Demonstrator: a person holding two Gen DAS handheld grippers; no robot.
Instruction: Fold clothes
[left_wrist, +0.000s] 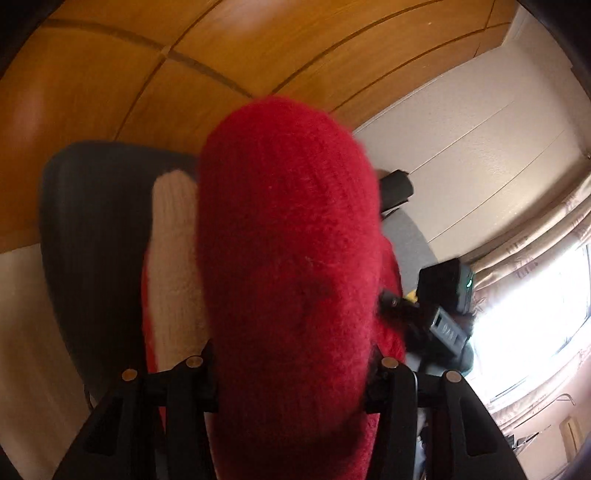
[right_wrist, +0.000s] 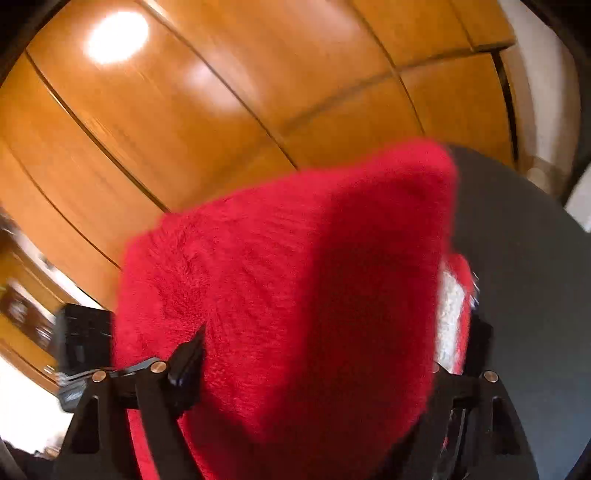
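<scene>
The fuzzy knit garment (left_wrist: 288, 240) was bright red, with a cream-white ribbed band (left_wrist: 173, 266) at its nine o'clock side in the left wrist view and a white strip (right_wrist: 448, 317) at three o'clock in the right wrist view. Both grippers (left_wrist: 291, 373) (right_wrist: 314, 365) were black with brass-coloured pins. The table (left_wrist: 85, 229) was dark grey. The wardrobe panels (right_wrist: 221, 92) at twelve o'clock were glossy orange-brown wood. The curtain (left_wrist: 535, 258) at three o'clock was beige, faintly patterned.
</scene>
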